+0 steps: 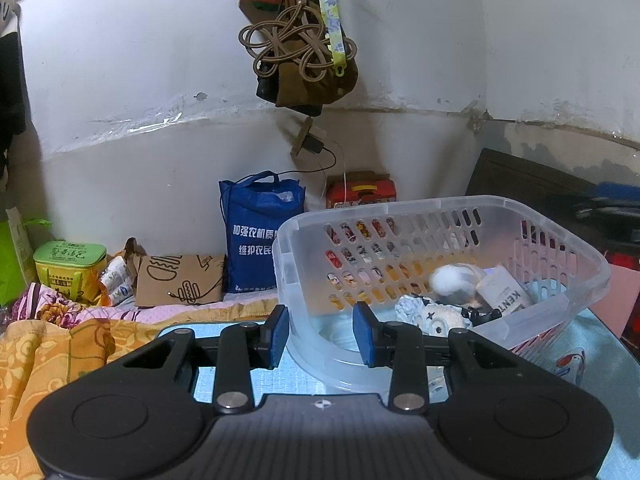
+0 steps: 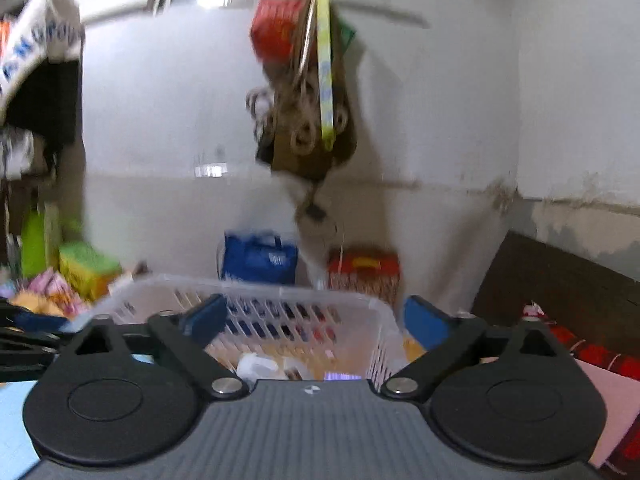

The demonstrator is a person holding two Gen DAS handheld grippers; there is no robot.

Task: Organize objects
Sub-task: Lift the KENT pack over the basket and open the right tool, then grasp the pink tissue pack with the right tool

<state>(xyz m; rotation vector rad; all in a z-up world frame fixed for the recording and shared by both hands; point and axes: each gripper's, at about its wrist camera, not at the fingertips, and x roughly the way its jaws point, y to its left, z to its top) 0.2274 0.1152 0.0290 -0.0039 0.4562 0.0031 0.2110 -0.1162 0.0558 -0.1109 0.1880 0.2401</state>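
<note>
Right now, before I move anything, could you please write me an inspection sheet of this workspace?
Surface: light blue cloth under the basket.
Job's things: clear basket holding white plush ball, KENT box, white toy.
Clutter: blue bag, red box, green box behind.
Grippers: left claw straddles basket's near corner, grip unclear; right claw open, empty, above basket.
Cables: black charger cable on wall; coiled cord hanging.
Surroundings: white wall, orange bedding.

A blue tote bag (image 1: 260, 236) with white lettering stands against the white wall (image 1: 120, 80), with a red box (image 1: 362, 193) just to its right. A brown paper bag (image 1: 178, 280) and a green box (image 1: 68, 266) lie to its left on a flowered bedspread (image 1: 52, 344). Above them a knotted cord (image 1: 298, 46) and a yellow strap (image 1: 332, 20) hang against the wall.
</note>
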